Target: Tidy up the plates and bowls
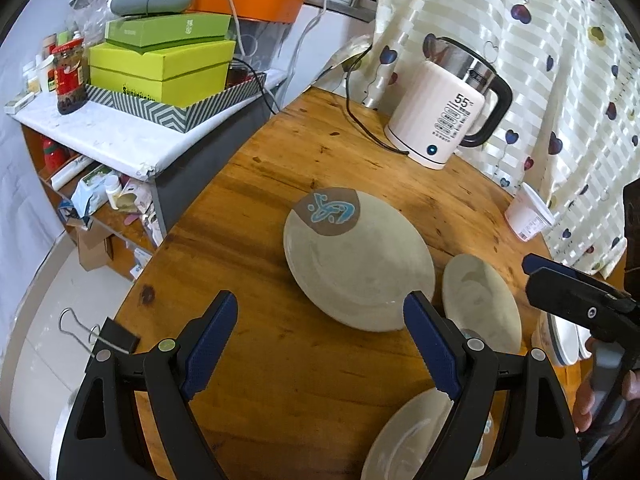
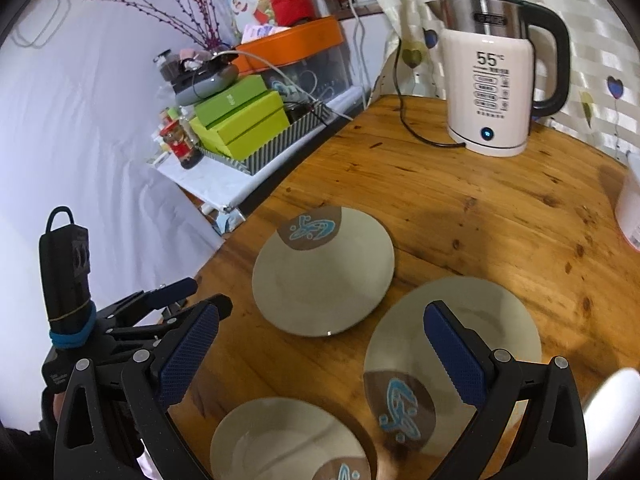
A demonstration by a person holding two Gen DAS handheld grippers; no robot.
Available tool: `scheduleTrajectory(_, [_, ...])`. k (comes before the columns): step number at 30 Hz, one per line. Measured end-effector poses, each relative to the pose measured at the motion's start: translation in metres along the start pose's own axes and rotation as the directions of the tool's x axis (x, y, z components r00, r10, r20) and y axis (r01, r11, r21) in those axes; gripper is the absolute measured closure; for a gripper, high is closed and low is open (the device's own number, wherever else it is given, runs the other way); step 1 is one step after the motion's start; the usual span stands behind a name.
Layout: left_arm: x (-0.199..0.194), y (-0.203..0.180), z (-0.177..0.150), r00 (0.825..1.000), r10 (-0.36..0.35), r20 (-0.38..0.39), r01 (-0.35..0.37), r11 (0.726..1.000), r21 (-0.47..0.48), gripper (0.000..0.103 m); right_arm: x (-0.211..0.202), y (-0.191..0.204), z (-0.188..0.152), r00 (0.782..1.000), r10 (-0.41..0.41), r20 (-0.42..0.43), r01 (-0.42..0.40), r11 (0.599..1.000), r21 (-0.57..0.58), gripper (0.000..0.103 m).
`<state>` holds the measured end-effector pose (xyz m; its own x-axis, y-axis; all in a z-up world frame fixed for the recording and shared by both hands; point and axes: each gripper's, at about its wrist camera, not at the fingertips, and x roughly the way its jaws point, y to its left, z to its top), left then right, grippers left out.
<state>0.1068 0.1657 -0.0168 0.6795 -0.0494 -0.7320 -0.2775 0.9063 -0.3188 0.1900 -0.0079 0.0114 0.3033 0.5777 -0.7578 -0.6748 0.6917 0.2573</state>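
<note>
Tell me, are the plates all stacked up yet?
Not yet. Nothing looks stacked: the far plate, the right-hand plate and the near plate lie side by side on the wooden table. Nothing is in hand either; the left gripper and right gripper are both open and empty. All the gathering is left.

Bare table (image 2: 460,216) between plates (image 2: 320,272) and kettle (image 2: 490,88).
</note>
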Motion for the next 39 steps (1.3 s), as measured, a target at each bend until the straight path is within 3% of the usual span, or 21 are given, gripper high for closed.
scheduleTrajectory(10, [0.026, 0.017, 0.011, 1.0, -0.003, -0.026, 0.001, 0.998, -0.062, 0.018, 0.046, -0.007, 0.016, 0.994, -0.049, -0.096, 0.046, 0.998, -0.04, 0.0])
scheduleTrajectory(13, [0.035, 0.02, 0.013, 0.999, -0.008, -0.04, 0.005, 0.997, -0.073, 0.027, 0.053, -0.013, 0.021, 0.993, -0.061, -0.1, 0.057, 0.998, -0.034, 0.002])
scheduleTrajectory(15, [0.042, 0.02, 0.013, 0.998, -0.011, -0.054, 0.006, 0.997, -0.077, 0.032, 0.059, -0.018, 0.025, 0.992, -0.058, -0.108, 0.056, 0.998, -0.023, 0.013])
scheduleTrajectory(25, [0.058, 0.023, 0.013, 0.996, -0.016, -0.089, 0.007, 0.995, -0.095, 0.051, 0.091, -0.04, 0.029, 0.98, -0.053, -0.192, 0.059, 0.998, 0.026, 0.038])
scheduleTrajectory(33, [0.062, 0.019, 0.013, 0.996, -0.016, -0.092, 0.009, 0.997, -0.077, 0.068, 0.104, -0.049, 0.026, 0.973, -0.037, -0.228, 0.051, 0.997, 0.057, 0.069])
scheduleTrajectory(39, [0.063, 0.014, 0.014, 0.996, -0.031, -0.089, 0.026, 0.998, -0.06, 0.074, 0.107, -0.05, 0.026, 0.972, -0.035, -0.234, 0.051, 0.997, 0.06, 0.078])
